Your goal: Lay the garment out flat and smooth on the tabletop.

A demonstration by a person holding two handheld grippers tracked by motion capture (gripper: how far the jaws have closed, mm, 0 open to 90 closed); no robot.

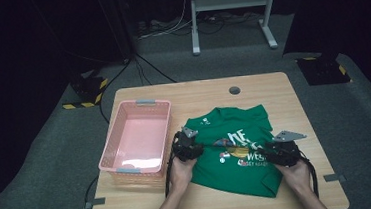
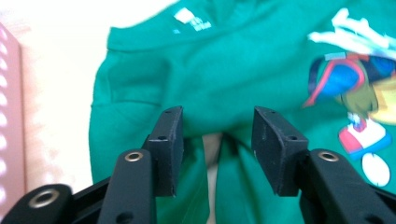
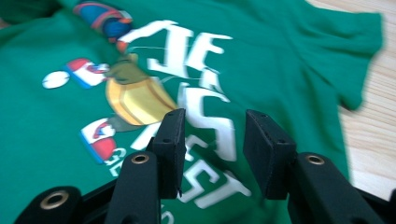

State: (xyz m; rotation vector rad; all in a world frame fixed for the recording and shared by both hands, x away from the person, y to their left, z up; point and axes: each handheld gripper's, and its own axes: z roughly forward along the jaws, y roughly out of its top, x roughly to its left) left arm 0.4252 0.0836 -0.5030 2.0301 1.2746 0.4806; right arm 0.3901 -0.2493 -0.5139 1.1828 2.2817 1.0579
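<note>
A green T-shirt (image 1: 232,151) lies printed side up on the worktop (image 1: 293,101), neck away from us, between our two hands, the left tool (image 1: 186,147) over its left edge and the right tool (image 1: 282,152) over its right, both spread, pinching nothing, a pink basket (image 1: 112,150) beyond the left.

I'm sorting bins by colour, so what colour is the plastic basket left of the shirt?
Pink: the slotted plastic basket is pale pink with grey handle clips, clearest in the high view.
</note>
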